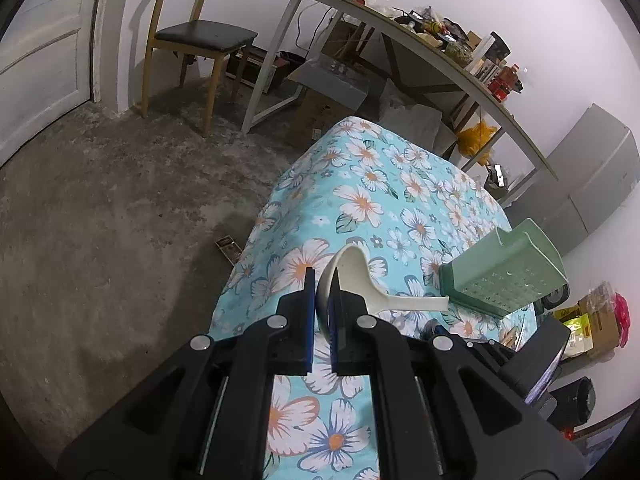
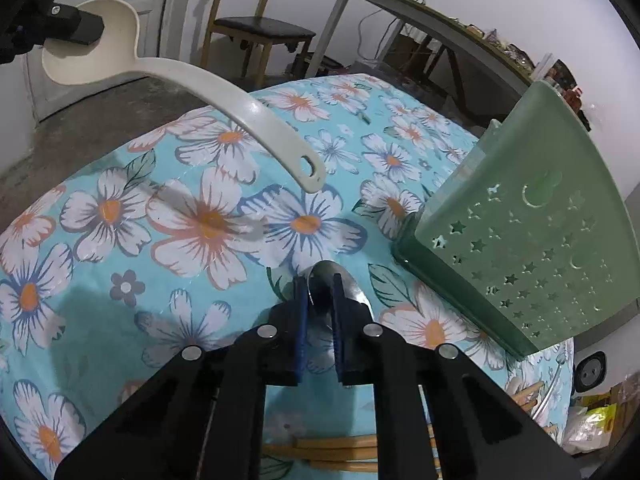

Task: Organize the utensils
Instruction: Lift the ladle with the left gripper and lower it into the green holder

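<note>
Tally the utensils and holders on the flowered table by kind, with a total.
Cream plastic ladle: 1
Metal spoon: 1
Wooden chopsticks: at least 3 sticks, partly hidden, counted as 1 bundle
Green utensil holder: 1
Total: 4 kinds

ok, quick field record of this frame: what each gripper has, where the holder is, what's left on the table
left gripper: shut on the bowl rim of the cream ladle, ladle held above the table
right gripper: jaws closed around the bowl of a metal spoon at the tablecloth
utensil holder: green, star cut-outs, standing on the table to the right of both grippers; contents not visible
surface: table with floral tablecloth
also on table: wooden chopsticks behind the right gripper, near the bottom edge of the right wrist view
</note>
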The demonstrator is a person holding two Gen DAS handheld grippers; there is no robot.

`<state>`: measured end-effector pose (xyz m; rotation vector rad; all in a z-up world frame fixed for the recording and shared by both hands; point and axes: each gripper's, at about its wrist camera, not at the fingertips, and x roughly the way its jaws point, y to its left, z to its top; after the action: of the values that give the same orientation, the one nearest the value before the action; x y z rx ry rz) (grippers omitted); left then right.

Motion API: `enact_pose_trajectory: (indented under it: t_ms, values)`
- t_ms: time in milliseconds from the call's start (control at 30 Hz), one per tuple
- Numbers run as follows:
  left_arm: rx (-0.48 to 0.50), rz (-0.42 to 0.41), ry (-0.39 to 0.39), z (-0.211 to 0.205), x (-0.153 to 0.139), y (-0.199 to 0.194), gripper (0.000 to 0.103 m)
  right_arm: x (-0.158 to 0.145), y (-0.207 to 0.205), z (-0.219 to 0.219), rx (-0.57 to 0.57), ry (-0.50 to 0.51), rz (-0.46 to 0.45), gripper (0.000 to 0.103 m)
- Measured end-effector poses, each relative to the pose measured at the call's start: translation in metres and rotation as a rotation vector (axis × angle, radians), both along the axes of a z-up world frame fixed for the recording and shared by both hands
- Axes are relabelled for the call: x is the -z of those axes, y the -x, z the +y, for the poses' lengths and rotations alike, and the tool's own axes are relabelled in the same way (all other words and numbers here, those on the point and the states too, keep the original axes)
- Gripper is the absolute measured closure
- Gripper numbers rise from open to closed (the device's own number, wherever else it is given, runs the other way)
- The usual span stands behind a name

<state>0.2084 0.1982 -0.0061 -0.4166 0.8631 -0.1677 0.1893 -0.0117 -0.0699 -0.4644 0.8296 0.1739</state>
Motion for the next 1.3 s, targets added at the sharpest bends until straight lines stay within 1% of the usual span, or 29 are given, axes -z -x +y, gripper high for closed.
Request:
enact_pose_trajectory:
  t_ms: [67,167,333,500,600,667,800,867,1000,1033,1100,1200,1233,1300]
  values:
    - [-0.002,-0.011,-0.004,-0.001,-0.003,0.001,0.098,-0.005,-0.002,-0.002,0.011,-0.028,-0.002,0.095]
    - [-0.001,-0.038,-0.007,-0.001,-0.010,0.003,0.098,-0.023,0.003,-0.015,0.041,-0.081,-0.040,0.097]
    - [0.011,-0.090,-0.004,-0.007,-0.026,0.003,0.098,-0.067,0.021,-0.048,0.091,-0.171,-0.131,0.100]
    - [0.035,-0.158,-0.009,-0.019,-0.048,-0.001,0.098,-0.099,0.037,-0.090,0.159,-0.262,-0.191,0.101]
    - [0.068,-0.208,-0.022,-0.032,-0.067,-0.005,0.098,-0.109,0.042,-0.120,0.202,-0.336,-0.207,0.100]
    - [0.084,-0.260,-0.046,-0.044,-0.083,-0.008,0.098,-0.115,0.047,-0.130,0.223,-0.367,-0.218,0.101]
    - [0.130,-0.345,-0.128,-0.074,-0.109,-0.016,0.098,-0.125,0.051,-0.147,0.239,-0.377,-0.261,0.101]
    - [0.164,-0.379,-0.204,-0.095,-0.117,-0.023,0.098,-0.128,0.055,-0.150,0.241,-0.375,-0.278,0.101]
    - [0.219,-0.408,-0.315,-0.130,-0.124,-0.034,0.098,-0.136,0.061,-0.162,0.248,-0.401,-0.308,0.101]
    - [0.229,-0.412,-0.356,-0.140,-0.125,-0.038,0.098,-0.138,0.062,-0.165,0.251,-0.406,-0.316,0.101]
    - [0.251,-0.415,-0.410,-0.153,-0.126,-0.041,0.098,-0.148,0.068,-0.175,0.254,-0.419,-0.346,0.101]
    - [0.264,-0.440,-0.532,-0.174,-0.128,-0.047,0.098,-0.165,0.075,-0.185,0.256,-0.437,-0.393,0.101]
    - [0.276,-0.449,-0.561,-0.179,-0.128,-0.048,0.098,-0.170,0.078,-0.189,0.256,-0.442,-0.410,0.101]
    - [0.310,-0.448,-0.593,-0.189,-0.129,-0.050,0.098,-0.181,0.083,-0.195,0.254,-0.445,-0.446,0.101]
